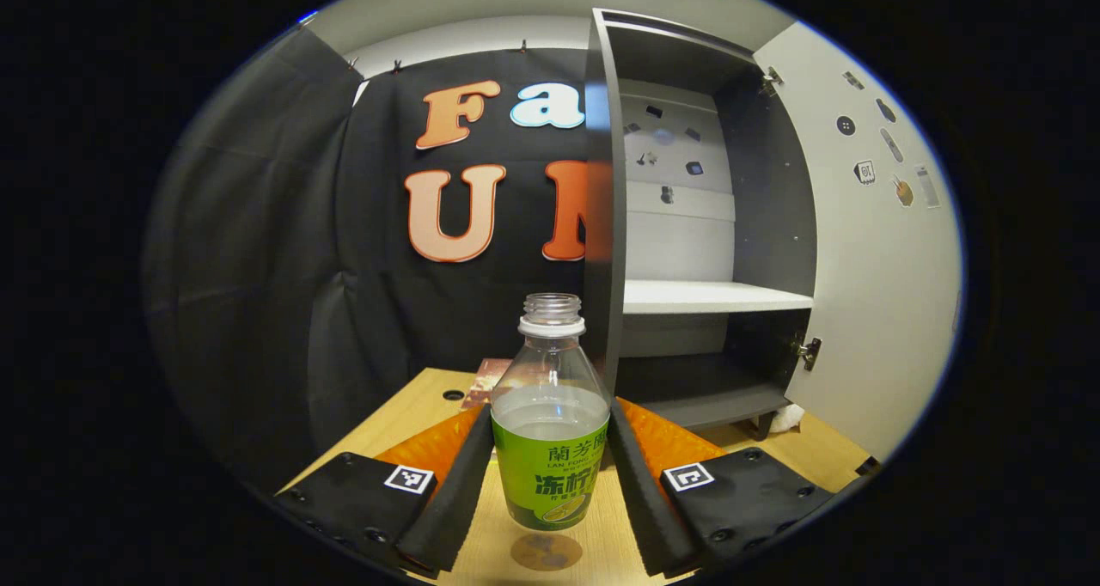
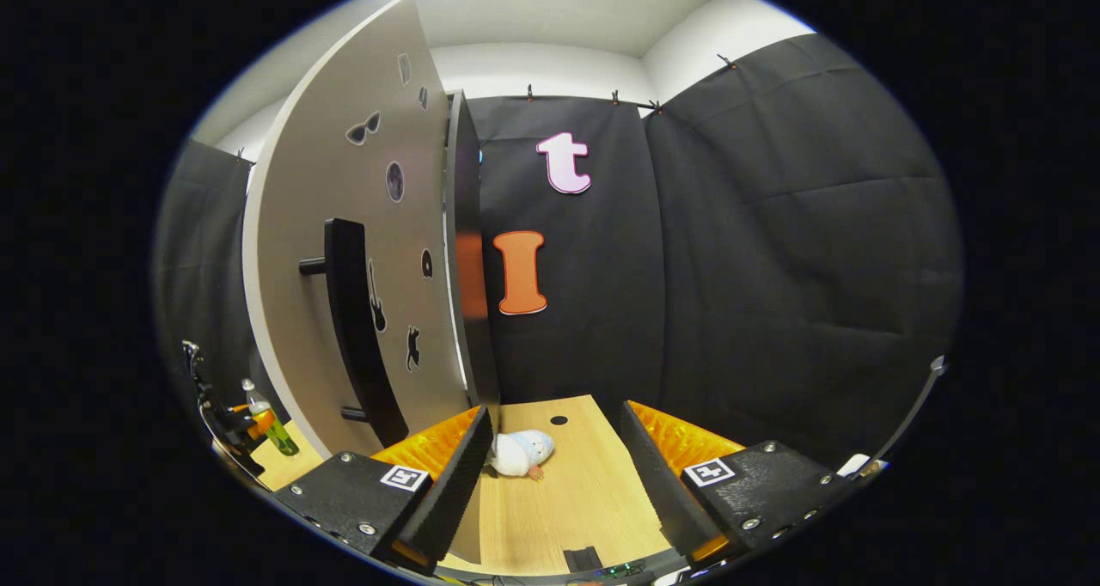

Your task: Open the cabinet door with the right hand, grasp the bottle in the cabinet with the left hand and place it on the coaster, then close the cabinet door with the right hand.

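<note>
In the left gripper view, the left gripper (image 1: 550, 483) grips a capless bottle (image 1: 550, 431) at lower centre, both fingers pressed on its green label, just above the wooden table (image 1: 412, 414). A round coaster (image 1: 546, 552) lies directly below it. The bottle looks light, thin-walled and part full, so I judge it squashy and spillable; holding at the label suits it. At right, the cabinet (image 1: 713, 225) stands open. The right gripper view adds the door (image 2: 344, 268) with its dark handle (image 2: 357, 328) at left, and the right gripper (image 2: 554, 474) spread wide, empty.
</note>
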{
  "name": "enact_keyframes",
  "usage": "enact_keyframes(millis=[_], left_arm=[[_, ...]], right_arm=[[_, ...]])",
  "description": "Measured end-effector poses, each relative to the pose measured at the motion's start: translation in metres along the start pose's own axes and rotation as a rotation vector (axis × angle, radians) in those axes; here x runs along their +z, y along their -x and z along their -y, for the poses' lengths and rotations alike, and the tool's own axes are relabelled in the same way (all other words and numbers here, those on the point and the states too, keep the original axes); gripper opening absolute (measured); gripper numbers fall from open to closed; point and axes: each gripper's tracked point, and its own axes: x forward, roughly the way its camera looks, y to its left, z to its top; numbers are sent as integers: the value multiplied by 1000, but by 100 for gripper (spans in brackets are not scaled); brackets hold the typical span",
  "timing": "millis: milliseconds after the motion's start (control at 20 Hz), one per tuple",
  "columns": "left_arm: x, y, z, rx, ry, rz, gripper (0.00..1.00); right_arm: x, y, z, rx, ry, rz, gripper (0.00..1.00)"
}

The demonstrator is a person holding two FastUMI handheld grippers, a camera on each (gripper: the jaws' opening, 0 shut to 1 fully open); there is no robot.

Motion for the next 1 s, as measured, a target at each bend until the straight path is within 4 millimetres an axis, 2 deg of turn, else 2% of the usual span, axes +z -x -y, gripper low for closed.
enact_keyframes(millis=[150, 350, 550, 850, 1000], left_arm=[[-33, -3, -7, 18, 16, -32, 81], [-72, -11, -6, 19, 27, -77, 82], [-104, -17, -5, 26, 36, -111, 83], [-129, -26, -12, 56, 35, -127, 83], [-130, -25, -11, 52, 27, -121, 82]], right_arm=[[-1, -1, 0, -11, 16, -9, 93], [-8, -4, -2, -21, 22, -34, 93], [-8, -6, 1, -43, 24, -37, 93], [-10, -9, 0, -51, 30, -49, 93], [-10, -11, -2, -48, 35, -50, 93]])
